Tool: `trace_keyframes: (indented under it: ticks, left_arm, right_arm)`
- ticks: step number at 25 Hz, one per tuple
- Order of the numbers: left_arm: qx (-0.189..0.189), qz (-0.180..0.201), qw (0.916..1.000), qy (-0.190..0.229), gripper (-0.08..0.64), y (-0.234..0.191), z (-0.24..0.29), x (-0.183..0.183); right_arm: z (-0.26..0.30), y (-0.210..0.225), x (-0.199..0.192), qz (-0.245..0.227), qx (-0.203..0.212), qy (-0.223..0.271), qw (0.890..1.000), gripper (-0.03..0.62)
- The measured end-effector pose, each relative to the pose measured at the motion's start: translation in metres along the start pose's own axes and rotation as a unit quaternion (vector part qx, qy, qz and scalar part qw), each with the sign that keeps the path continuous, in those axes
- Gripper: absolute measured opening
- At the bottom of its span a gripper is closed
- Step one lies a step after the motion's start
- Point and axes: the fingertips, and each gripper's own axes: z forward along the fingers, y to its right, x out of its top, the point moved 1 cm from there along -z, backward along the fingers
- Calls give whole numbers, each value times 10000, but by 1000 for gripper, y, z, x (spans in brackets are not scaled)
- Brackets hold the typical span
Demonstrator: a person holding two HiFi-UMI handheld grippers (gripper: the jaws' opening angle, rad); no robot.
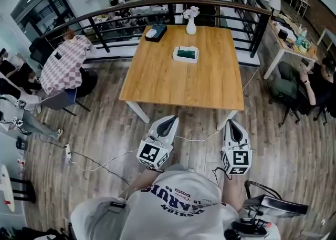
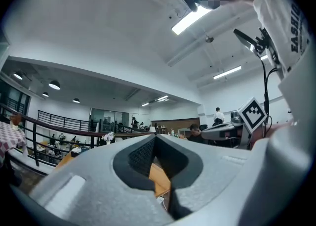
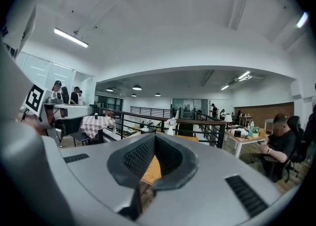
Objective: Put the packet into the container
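Note:
On the wooden table (image 1: 205, 84), a flat white packet with a green patch (image 1: 186, 54) lies right of centre toward the far side. A dark box-like container (image 1: 156, 32) holding something white sits at the far left corner. Both grippers hang in front of the table's near edge, over the floor and well short of either object. My left gripper (image 1: 170, 120) is shut and holds nothing. My right gripper (image 1: 232, 124) is likewise shut and empty. In the left gripper view the jaws (image 2: 155, 136) meet at the tip; in the right gripper view they (image 3: 155, 135) also meet.
A white vase with flowers (image 1: 191, 23) stands at the table's far edge. A dark railing (image 1: 105, 16) runs behind the table. A checkered table (image 1: 63, 65) and seated people are at the left, and a desk (image 1: 289, 42) with a seated person at the right. Cables (image 1: 100, 163) trail on the wood floor.

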Motion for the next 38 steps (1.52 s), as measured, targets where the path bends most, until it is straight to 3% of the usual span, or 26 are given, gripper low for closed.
trace_keyframes:
  ticks: [8, 20, 38]
  left_arm:
    - [81, -73, 9999, -11, 2, -14, -18, 14]
    - [57, -136, 9999, -67, 2, -36, -35, 17]
    - [10, -263, 9996, -93, 2, -37, -42, 10]
  right_arm:
    - [0, -37, 16, -109, 248, -47, 9996, 6]
    - [5, -63, 19, -17, 245, -106, 9996, 6]
    - [10, -72, 17, -67, 259, -192, 9995, 6]
